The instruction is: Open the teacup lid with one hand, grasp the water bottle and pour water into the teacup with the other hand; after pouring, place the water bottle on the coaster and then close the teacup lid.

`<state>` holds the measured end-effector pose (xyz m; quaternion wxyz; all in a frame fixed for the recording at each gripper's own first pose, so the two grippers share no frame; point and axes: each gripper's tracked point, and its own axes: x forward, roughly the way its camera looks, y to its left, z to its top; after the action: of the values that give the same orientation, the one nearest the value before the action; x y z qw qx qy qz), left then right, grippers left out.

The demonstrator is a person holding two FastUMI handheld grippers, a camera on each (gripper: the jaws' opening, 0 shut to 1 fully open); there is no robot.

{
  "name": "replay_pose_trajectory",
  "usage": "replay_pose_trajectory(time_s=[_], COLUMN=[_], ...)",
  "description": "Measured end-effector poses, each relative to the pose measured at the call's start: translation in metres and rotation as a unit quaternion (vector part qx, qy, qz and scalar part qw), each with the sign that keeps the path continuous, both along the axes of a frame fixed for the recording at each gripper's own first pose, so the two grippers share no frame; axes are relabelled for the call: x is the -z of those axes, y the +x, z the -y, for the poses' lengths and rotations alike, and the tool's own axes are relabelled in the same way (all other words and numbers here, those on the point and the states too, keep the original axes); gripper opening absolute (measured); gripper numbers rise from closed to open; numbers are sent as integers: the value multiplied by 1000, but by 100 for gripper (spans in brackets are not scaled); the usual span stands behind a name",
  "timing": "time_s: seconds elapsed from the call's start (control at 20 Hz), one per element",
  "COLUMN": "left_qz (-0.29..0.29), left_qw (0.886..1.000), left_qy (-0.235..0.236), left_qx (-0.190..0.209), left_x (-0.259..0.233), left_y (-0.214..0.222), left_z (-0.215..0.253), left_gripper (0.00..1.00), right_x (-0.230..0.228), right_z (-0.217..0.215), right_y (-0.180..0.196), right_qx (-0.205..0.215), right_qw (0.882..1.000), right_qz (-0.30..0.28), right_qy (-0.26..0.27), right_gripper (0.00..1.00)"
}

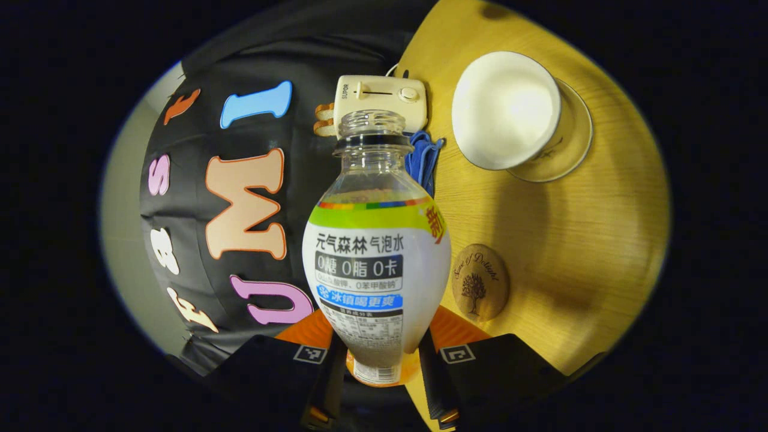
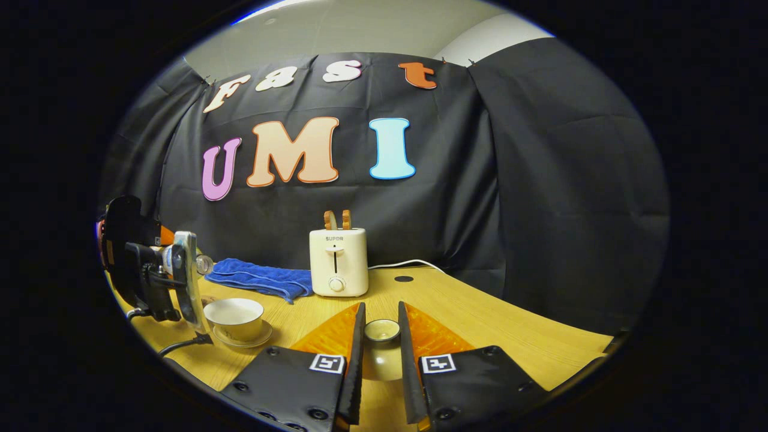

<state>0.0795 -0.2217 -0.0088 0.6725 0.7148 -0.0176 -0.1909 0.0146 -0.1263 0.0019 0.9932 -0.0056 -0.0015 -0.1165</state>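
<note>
My left gripper [image 1: 381, 351] is shut on the lower body of the uncapped water bottle [image 1: 375, 258], whose mouth points away from the camera. The white teacup [image 1: 506, 108] stands lidless on its saucer [image 1: 573, 141] on the wooden table, right of the bottle's neck. The round cork coaster [image 1: 480, 282] lies bare beside the bottle's body. In the right gripper view my right gripper [image 2: 381, 327] is shut on the teacup lid [image 2: 382, 354] and holds it above the table. The left gripper [image 2: 150, 270] holds the bottle tilted sideways, its mouth [image 2: 204, 264] just above and left of the teacup [image 2: 234, 318].
A cream toaster [image 2: 338, 264] with two slices stands at the back of the table [image 2: 510, 336], its cord trailing right. A folded blue cloth [image 2: 258, 279] lies to its left. The black cloth wall closes off the back.
</note>
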Motion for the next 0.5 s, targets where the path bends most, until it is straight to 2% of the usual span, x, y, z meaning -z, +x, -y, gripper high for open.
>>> replay_pose_trajectory(time_s=[0.2, 0.5], left_qz=[18, 29], left_qw=[999, 996], left_qy=[45, 82], left_qx=[8, 20], left_x=[-6, -13], left_y=[6, 5], left_z=[0, 3], left_gripper=[53, 53], right_x=[0, 0], right_z=[1, 2], right_y=[0, 0], right_qx=[2, 3], right_qw=[1000, 1000], right_qz=[0, 0], right_qy=[0, 0], right_gripper=[34, 32])
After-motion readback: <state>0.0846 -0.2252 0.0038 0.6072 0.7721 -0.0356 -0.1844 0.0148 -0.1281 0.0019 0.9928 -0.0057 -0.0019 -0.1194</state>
